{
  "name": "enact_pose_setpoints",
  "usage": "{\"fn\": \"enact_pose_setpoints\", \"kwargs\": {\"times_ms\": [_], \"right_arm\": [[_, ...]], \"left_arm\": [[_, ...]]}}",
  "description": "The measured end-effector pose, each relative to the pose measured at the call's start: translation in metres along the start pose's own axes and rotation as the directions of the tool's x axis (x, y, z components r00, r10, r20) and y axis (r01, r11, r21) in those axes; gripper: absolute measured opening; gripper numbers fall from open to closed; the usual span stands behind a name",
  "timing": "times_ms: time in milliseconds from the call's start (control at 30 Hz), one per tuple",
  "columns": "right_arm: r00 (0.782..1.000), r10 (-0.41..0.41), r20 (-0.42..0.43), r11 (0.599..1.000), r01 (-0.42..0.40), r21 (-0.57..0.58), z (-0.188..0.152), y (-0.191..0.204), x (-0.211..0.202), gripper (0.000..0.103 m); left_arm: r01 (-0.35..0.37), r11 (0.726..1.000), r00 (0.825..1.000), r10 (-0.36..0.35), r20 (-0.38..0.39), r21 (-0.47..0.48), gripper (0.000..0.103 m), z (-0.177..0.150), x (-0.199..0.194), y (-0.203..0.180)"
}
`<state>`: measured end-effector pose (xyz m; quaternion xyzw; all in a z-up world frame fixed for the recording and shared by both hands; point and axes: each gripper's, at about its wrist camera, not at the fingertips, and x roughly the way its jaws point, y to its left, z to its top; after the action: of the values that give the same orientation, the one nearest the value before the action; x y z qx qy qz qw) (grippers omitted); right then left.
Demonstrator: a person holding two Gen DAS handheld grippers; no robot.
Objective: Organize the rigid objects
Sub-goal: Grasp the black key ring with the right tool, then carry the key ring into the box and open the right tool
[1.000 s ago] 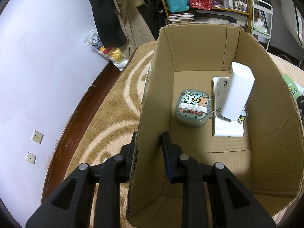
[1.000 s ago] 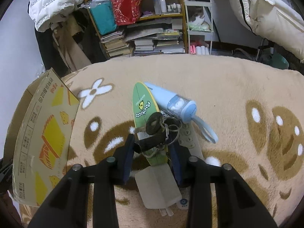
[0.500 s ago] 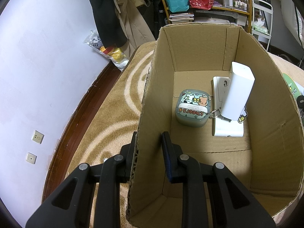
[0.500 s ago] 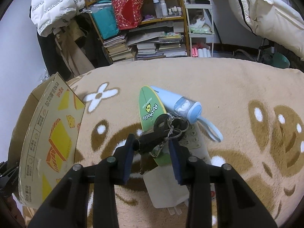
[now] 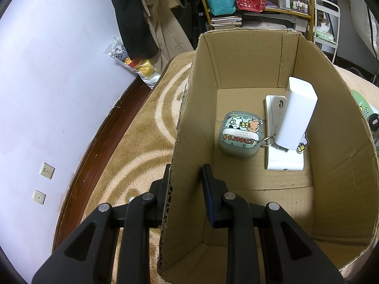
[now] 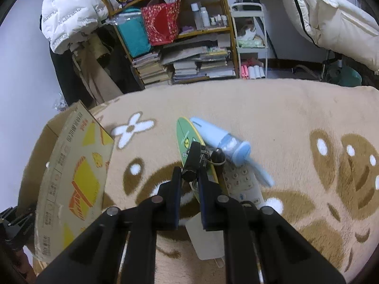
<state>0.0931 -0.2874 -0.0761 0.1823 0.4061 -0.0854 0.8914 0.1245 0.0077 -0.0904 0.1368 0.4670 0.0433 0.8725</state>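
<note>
A red bag and a blue bag are sitting on a shelf. Books are lying below. A white coat is hanging nearby.

Indoor light is moderate and even. My cardboard box floor shows a soft shadow. Fisheye bending and dark vignette mark all edges. The blue strap is motion-blurred.
</note>
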Motion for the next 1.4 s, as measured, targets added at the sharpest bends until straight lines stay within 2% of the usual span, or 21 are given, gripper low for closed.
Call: {"fn": "enact_pose_setpoints", "kwargs": {"times_ms": [667, 933, 1233, 1400], "right_arm": [[1.000, 0.009, 0.021, 0.999, -0.008, -0.054, -0.003, 0.018, -0.005, 0.014], [0.997, 0.033, 0.070, 0.996, -0.027, -0.084, 0.003, 0.034, -0.019, 0.014], [0.986, 0.111, 0.127, 0.985, -0.093, -0.143, 0.018, 0.070, -0.037, 0.013], [0.970, 0.170, 0.176, 0.975, -0.139, -0.174, 0.029, 0.092, -0.054, 0.013]], "left_arm": [[-0.002, 1.000, 1.000, 0.002, 0.001, 0.003, 0.023, 0.000, 0.001, 0.001], [-0.004, 1.000, 1.000, 0.004, 0.001, 0.003, 0.023, 0.000, 0.001, 0.001], [-0.006, 1.000, 1.000, 0.006, 0.002, 0.002, 0.023, 0.002, -0.001, 0.002], [-0.006, 1.000, 1.000, 0.006, 0.001, 0.002, 0.023, 0.002, -0.001, 0.002]]}}
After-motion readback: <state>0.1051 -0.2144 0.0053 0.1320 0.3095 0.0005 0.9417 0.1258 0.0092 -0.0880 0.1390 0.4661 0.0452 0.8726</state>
